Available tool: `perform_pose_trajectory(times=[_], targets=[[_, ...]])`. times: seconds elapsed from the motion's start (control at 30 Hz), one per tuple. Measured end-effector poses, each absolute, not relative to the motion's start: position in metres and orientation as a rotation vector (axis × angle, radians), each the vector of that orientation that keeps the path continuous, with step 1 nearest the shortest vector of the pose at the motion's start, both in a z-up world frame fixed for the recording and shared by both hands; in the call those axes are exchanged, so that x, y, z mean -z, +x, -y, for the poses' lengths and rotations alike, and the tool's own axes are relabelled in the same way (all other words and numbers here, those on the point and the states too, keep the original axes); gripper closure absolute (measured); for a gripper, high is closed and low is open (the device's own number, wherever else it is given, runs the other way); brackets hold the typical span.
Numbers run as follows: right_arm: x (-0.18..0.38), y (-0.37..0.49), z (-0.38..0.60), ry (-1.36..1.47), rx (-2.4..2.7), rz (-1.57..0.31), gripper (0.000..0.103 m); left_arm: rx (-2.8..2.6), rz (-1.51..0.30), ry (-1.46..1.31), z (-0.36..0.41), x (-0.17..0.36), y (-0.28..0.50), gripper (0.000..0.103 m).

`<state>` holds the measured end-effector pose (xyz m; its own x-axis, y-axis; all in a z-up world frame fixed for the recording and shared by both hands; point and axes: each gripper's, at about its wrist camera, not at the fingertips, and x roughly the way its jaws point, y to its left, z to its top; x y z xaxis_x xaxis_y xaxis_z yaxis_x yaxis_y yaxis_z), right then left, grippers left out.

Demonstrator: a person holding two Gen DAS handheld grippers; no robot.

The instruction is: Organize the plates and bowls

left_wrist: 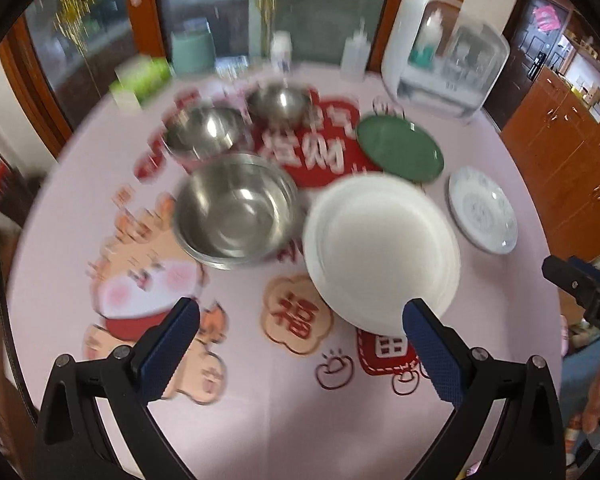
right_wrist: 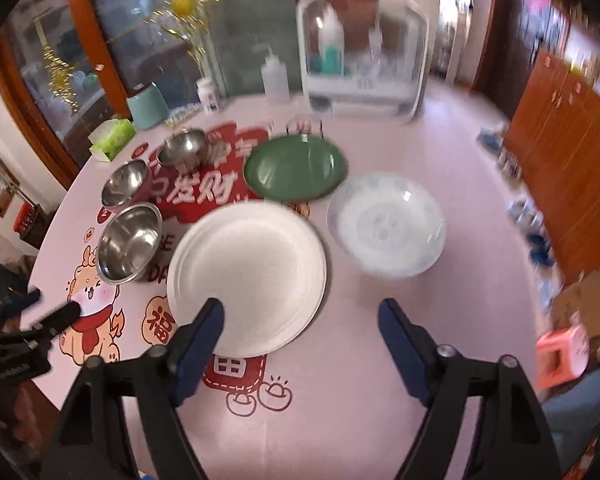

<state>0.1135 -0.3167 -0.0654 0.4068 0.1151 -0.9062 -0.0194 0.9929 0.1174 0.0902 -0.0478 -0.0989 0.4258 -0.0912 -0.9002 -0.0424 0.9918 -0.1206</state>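
On the round table with the pink printed cloth (right_wrist: pixel 380 400), from left to right, three round stainless steel bowls (right_wrist: pixel 130 242) sit in a curved row, then a large round white plate (right_wrist: pixel 256 268), a round green plate (right_wrist: pixel 296 168) behind it, and a pale patterned glass dish (right_wrist: pixel 386 232). My left tongs (left_wrist: pixel 300 344) gape wide and empty above the cloth. My right tongs (right_wrist: pixel 300 344) are also wide and hold nothing, one blue pad (right_wrist: pixel 204 336) overlapping the white plate's near rim in view.

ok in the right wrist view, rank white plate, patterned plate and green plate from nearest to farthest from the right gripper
1. White plate, just ahead, by the left finger of the right gripper.
2. Patterned plate, ahead on the right.
3. Green plate, farthest, behind both.
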Motion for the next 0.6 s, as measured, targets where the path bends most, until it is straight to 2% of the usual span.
perform_pose_trajectory(times=[0.13, 0.3, 0.43, 0.6], targets=[[0.095, 0.132, 0.322, 0.148, -0.088, -1.21, 0.029, 0.052, -1.207, -0.193, 0.045, 0.14, 0.114, 0.007], [0.134, 0.159, 0.325, 0.196, -0.089, -1.285, 0.039, 0.086, -1.279, -0.25, 0.046, 0.172, 0.143, 0.016], [0.162, 0.177, 0.327, 0.206, -0.071, -1.339, 0.045, 0.1, -1.325, -0.256, 0.049, 0.191, 0.16, 0.018], [0.191, 0.194, 0.33, 0.234, -0.062, -1.392, 0.051, 0.121, -1.385, -0.28, 0.049, 0.214, 0.176, 0.03]])
